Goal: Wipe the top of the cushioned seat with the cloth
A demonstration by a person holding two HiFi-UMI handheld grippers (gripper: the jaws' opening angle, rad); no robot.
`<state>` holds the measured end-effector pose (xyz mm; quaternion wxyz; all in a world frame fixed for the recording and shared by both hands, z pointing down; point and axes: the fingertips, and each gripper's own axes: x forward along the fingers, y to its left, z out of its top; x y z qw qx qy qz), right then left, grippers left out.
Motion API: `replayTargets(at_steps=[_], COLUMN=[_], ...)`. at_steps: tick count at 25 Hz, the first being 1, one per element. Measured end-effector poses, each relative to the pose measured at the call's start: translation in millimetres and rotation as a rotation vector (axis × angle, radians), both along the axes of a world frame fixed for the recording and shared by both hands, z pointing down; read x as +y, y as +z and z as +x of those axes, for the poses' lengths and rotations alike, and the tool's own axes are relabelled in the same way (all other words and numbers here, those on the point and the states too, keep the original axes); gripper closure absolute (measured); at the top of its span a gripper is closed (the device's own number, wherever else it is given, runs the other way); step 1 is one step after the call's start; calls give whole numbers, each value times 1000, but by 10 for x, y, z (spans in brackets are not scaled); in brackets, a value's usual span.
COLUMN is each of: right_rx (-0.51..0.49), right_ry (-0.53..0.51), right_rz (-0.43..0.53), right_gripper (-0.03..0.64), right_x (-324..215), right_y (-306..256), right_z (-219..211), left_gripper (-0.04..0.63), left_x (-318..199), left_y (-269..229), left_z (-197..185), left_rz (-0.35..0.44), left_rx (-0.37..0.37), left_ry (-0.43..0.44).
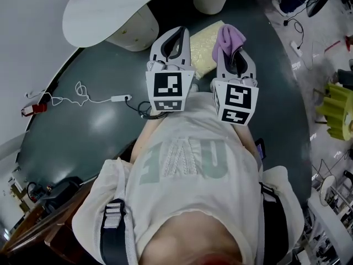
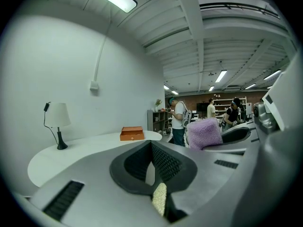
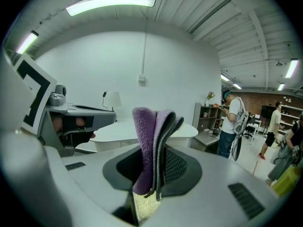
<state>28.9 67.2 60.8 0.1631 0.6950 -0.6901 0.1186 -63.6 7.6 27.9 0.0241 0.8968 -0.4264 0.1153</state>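
Two grippers: held side by side just past the person's pale shirt (image 1: 187, 175), marker cubes nearest the body, jaws pointing away.
Left gripper (image 1: 177, 37): jaws drawn together with only a sliver of light between the pads and nothing in them; it sits over the left edge of the cushioned seat.
Right gripper (image 1: 236, 54): jaws clamped on the cloth, whose folded layers stand upright between the pads.
Cloth (image 1: 229, 37): purple, bunched, sticking out past the jaw tips over the right edge of the seat; contact with the seat cannot be told.
Cushioned seat (image 1: 205, 48): pale yellow with a textured top, lying on the dark floor (image 1: 83, 131) between and beyond the two grippers, partly covered by them, near the far edge of the dark area.
Cable (image 1: 83, 95): white, looped on the dark floor to the left, ending in a small white plug (image 1: 118, 98).
White table (image 1: 99, 10): rounded top, just left of the seat.
Lamp (image 2: 57, 119): white shade on a dark stem, on the table's left end.
Box (image 2: 131, 133): orange, at the table's far edge.
Background: a standing person (image 2: 179, 119) and others near shelves, well apart from the seat.
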Motion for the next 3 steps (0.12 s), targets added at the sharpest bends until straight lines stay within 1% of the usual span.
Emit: replayTargets(at_steps=[3], right_rx=[4], right_ry=[-2], right_rz=[1], right_gripper=[528], right_x=[-11], right_y=[0], right_z=[-16], left_gripper=[603], left_x=[-2], left_y=[-3], left_z=[-17], left_rz=[3], left_rx=[-1], left_ry=[0])
